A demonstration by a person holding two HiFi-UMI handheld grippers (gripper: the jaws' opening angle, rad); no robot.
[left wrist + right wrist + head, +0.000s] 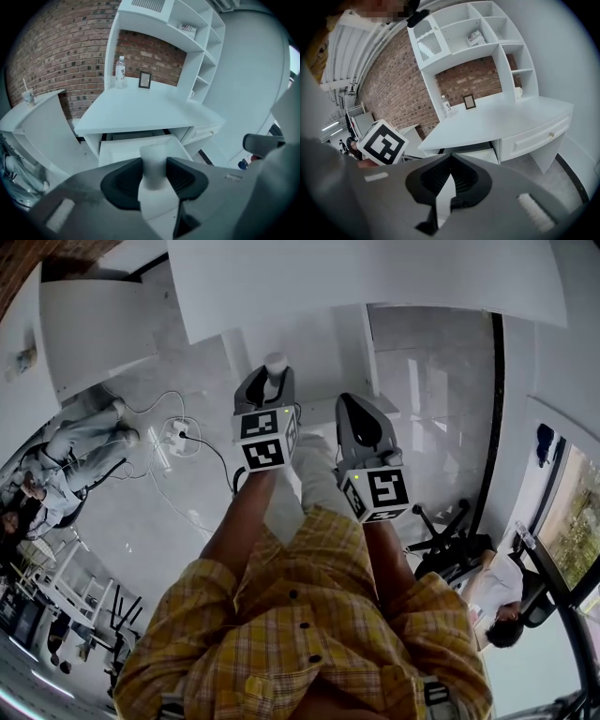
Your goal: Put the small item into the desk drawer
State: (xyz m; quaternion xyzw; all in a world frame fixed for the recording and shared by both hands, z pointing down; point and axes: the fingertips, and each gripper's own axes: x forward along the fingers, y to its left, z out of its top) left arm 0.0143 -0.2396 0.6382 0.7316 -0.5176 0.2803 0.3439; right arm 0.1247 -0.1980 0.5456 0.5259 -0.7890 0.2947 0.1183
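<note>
Holding the small item [153, 157], a pale stubby cylinder, upright between the pads of the left tool [153, 165]. The jaws clamp its lower part and its top stands clear above the tips. Right tool [449, 161]: jaws together, nothing between them, hanging just beside the left one, on its right.

Desk drawer [117, 149] stands pulled out under the worktop [140, 110], ahead of and below the left tool's tips. The item looks short of it, not yet over the opening.

Step in hand, as I judge it: carry in and lower. To do it well:
- Bring the tips forward over the drawer's open middle, clear of its front wall and of the worktop edge above.
- Go low enough that the item's base nearly meets the drawer floor before letting go; a tall narrow piece may topple or roll if dropped.
- Part the jaws slowly, then lift straight back out.
- Keep the right tool aside, free to push the drawer shut afterwards.
</note>
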